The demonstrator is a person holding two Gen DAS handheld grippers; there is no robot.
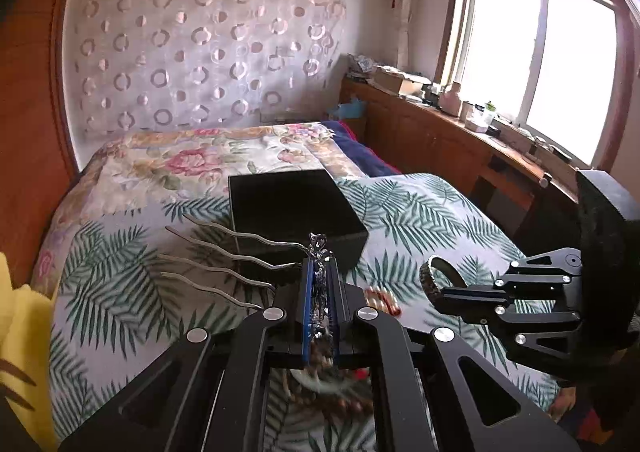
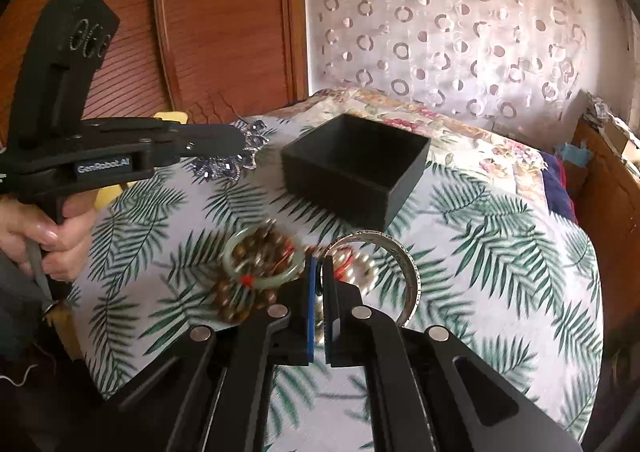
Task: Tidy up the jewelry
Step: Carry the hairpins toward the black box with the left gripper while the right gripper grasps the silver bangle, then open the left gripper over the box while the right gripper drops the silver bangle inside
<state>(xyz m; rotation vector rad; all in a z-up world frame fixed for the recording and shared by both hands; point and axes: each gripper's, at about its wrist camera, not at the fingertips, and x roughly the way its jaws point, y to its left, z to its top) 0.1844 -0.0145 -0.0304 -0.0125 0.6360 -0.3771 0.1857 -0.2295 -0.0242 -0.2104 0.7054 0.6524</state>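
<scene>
My left gripper [image 1: 320, 272] is shut on a silver hair comb [image 1: 224, 252] with a jewelled top; its wavy prongs stick out to the left, above the bed. In the right wrist view the left gripper [image 2: 240, 144] holds the sparkling comb top [image 2: 224, 164] left of the black box [image 2: 356, 168]. My right gripper [image 2: 320, 268] is shut on a silver bangle [image 2: 408, 272], lifted a little over the bedspread; it shows in the left wrist view [image 1: 434, 280] too. The open black box [image 1: 292, 208] sits ahead on the bed. A jade bangle [image 2: 240, 272], brown beads [image 2: 260, 248] and pearls [image 2: 360, 268] lie below.
A fern-print bedspread [image 2: 500, 236] covers the bed, with a floral quilt [image 1: 192, 160] behind. A wooden wardrobe [image 2: 200, 32] stands to the left, a cluttered wooden sill [image 1: 460, 120] under the window to the right. A yellow cloth [image 1: 20, 324] lies at the left edge.
</scene>
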